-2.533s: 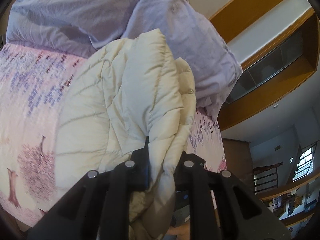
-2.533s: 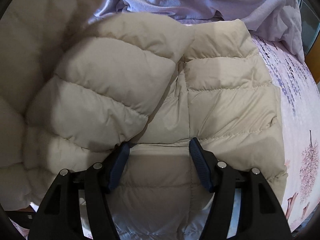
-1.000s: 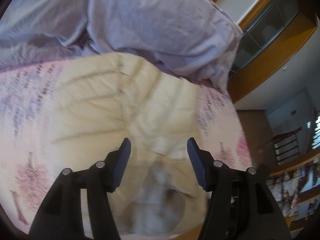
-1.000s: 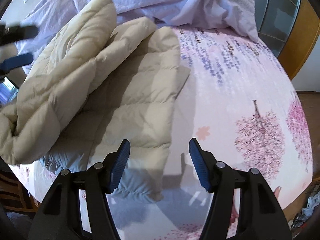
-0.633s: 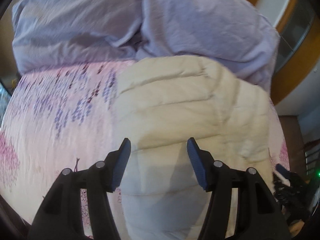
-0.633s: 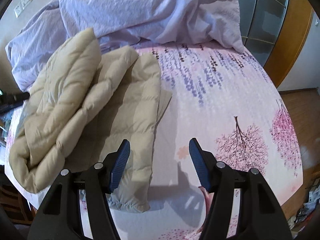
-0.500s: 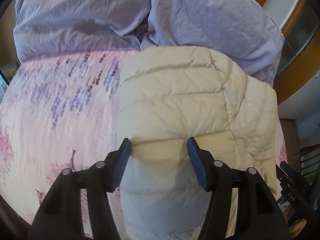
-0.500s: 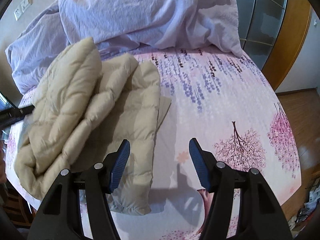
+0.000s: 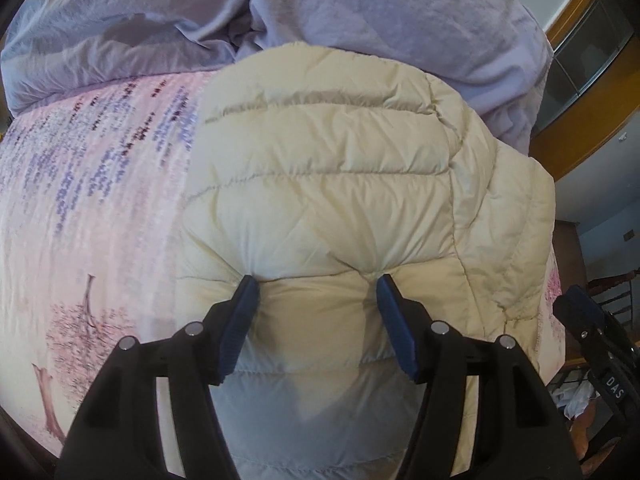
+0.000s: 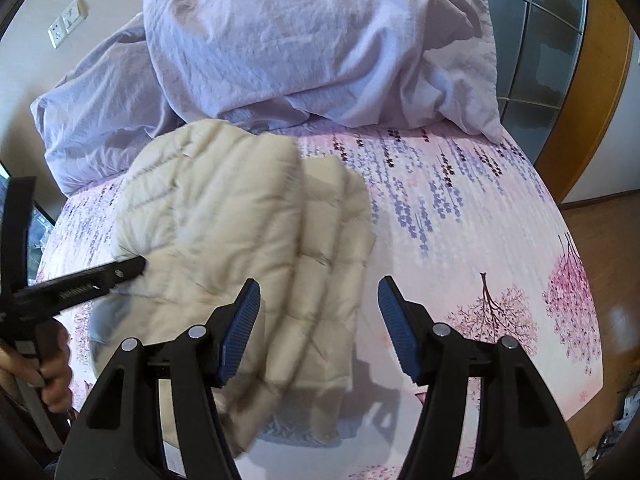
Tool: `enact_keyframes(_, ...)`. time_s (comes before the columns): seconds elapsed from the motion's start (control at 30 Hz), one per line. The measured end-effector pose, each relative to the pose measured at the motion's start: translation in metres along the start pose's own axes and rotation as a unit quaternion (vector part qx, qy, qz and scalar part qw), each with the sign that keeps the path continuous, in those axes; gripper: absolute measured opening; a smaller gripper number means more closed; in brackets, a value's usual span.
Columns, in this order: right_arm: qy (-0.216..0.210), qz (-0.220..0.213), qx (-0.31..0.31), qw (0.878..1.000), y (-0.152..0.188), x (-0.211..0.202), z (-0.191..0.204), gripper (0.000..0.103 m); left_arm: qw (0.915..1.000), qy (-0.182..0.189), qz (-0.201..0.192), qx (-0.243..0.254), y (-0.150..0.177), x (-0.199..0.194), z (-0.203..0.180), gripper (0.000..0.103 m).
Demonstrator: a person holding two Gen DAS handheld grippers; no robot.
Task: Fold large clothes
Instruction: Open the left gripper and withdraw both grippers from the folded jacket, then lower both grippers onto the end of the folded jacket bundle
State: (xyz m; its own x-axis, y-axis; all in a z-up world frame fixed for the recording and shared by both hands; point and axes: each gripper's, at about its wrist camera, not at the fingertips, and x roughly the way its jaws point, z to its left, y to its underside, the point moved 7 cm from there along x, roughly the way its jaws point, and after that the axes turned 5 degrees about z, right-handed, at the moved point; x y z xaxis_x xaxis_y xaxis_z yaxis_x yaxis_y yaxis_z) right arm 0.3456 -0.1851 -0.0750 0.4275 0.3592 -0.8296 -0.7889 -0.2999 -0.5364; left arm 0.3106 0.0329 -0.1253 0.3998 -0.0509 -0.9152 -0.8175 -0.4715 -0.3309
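Since the earlier frames, cream puffer jacket (image 9: 332,184) has gone from hanging bunched out of the left gripper (image 9: 316,294) to lying folded over on the bed (image 10: 460,220), and the right gripper (image 10: 318,294) has drawn back, so its view takes in much more of the bed.

Jacket position: on the floral sheet, near-left part of the bed as the right wrist view shows it, far edge just short of the lavender duvet (image 10: 312,40) heaped at the head.

Left gripper: jaws opening, fairly wide. Both fingertips (image 9: 246,292) dent the top quilted layer and a roll of fabric bulges between them, but the pads do not clamp it. Reads as pressing down, not holding.

Right gripper: fairly wide, nothing between the jaws, hovering over the jacket's right edge and bare sheet, apart from both. The person's hand (image 10: 52,364) on the left tool shows at the edge of this view.

Step in hand (judgement): flattening the fold just made. To do it well, press straight down with the jaws spread and let trapped air escape before lifting; down fill springs back. Check edges line up; the right side sits slightly stepped. Right gripper could smooth or pin that edge.
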Motion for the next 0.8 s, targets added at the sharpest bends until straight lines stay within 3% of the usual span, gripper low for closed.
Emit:
enact_keyframes(0.23,-0.024,-0.004,-0.01,1.0,-0.009,0.003,0.023,0.06,0.9997,0.021,0.007,-0.005,0.007,0.009,-0.005,0.063)
enact_keyframes(0.8,-0.043,-0.015,-0.016,0.999,-0.029,0.008,0.052,0.046,0.9998,0.017,0.004,-0.004,0.007,0.01,-0.007,0.066)
